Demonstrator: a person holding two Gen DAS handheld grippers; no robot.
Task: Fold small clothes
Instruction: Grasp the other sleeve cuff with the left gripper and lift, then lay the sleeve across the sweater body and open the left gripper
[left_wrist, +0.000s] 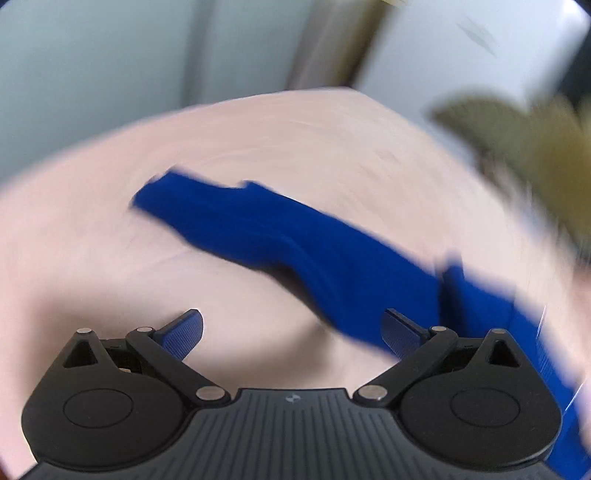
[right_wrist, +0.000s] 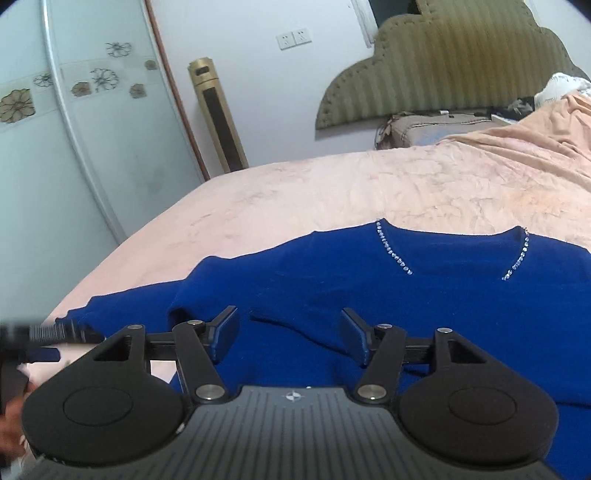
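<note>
Where it lies flat, the blue sweater (right_wrist: 369, 295) — rhinestone-trimmed neckline.

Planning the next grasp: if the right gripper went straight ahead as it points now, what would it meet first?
Probably the blue sweater: the open right gripper points across its body toward the rhinestone neckline. Depth is unclear.

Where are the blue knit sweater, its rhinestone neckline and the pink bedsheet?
blue knit sweater (right_wrist: 369, 295): right wrist view, chest.
rhinestone neckline (right_wrist: 393, 252): right wrist view, left bead row.
pink bedsheet (right_wrist: 332, 184): right wrist view, bare stretch.

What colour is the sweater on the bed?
Royal blue sweater, rhinestones trimming the neckline; clearest in the right wrist view.
</note>
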